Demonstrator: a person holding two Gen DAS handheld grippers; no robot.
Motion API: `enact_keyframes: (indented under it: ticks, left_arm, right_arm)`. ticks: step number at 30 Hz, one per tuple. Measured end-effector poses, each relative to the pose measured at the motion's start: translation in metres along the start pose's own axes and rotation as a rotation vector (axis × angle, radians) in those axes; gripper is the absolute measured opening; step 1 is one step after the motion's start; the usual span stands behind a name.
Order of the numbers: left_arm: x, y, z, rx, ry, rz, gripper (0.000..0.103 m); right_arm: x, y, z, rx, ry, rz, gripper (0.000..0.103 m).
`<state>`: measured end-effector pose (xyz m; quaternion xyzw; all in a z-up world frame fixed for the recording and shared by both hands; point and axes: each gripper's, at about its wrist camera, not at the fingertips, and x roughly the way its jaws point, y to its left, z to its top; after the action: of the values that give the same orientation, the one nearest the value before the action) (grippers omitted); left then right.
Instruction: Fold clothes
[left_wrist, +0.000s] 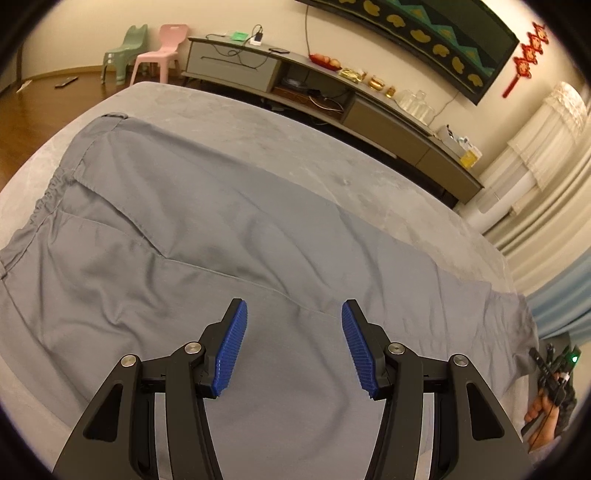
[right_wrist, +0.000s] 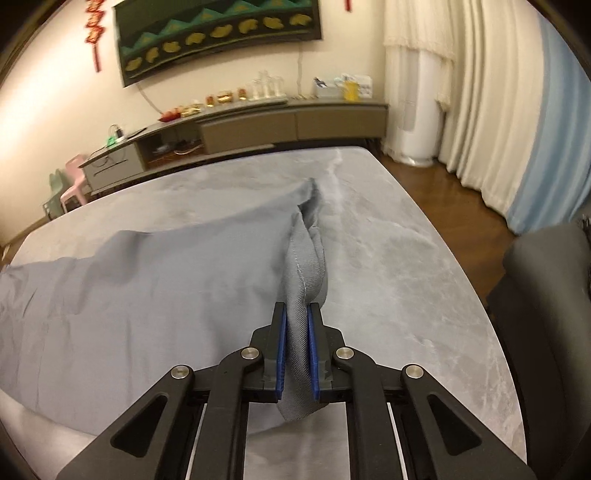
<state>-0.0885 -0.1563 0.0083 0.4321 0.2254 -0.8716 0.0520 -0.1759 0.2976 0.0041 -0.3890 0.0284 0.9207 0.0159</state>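
Grey trousers lie spread across a grey marbled table, waistband at the left and the leg running right. My left gripper hangs open above the cloth with nothing between its blue pads. In the right wrist view the right gripper is shut on the hem of the trousers; the gathered hem stands up in a ridge between the pads while the remaining cloth trails off to the left. At the right edge of the left wrist view, a hand holds the right gripper.
A long low cabinet with small items on top runs along the back wall. Pink and green plastic chairs stand on the wooden floor. Curtains hang to the right, and a dark chair stands by the table's right edge.
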Motion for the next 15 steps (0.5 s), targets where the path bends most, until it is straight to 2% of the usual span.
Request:
enact_keyframes:
  ticks: [2,5,10,12,15]
  left_arm:
    - [0.002,-0.003,-0.002,0.006,0.004,-0.002,0.056]
    - [0.007,-0.007,-0.005,0.019,0.018,0.004,0.056]
    - [0.015,-0.022,-0.015,0.067,0.025,-0.002,0.056]
    - [0.013,-0.04,-0.02,0.103,0.016,-0.051,0.056]
    - [0.018,-0.077,-0.027,0.13,0.058,-0.209,0.056]
  right_arm:
    - [-0.005,0.02,0.002,-0.049,-0.022,0.005,0.011]
    - [-0.019,0.071,-0.007,-0.169,-0.042,0.034,0.011]
    - [-0.017,0.148,-0.035,-0.37,-0.004,0.054,0.011]
    - [-0.016,0.168,-0.043,-0.41,0.002,0.056,0.011]
    - [-0.013,0.186,-0.05,-0.426,0.019,0.063,0.011]
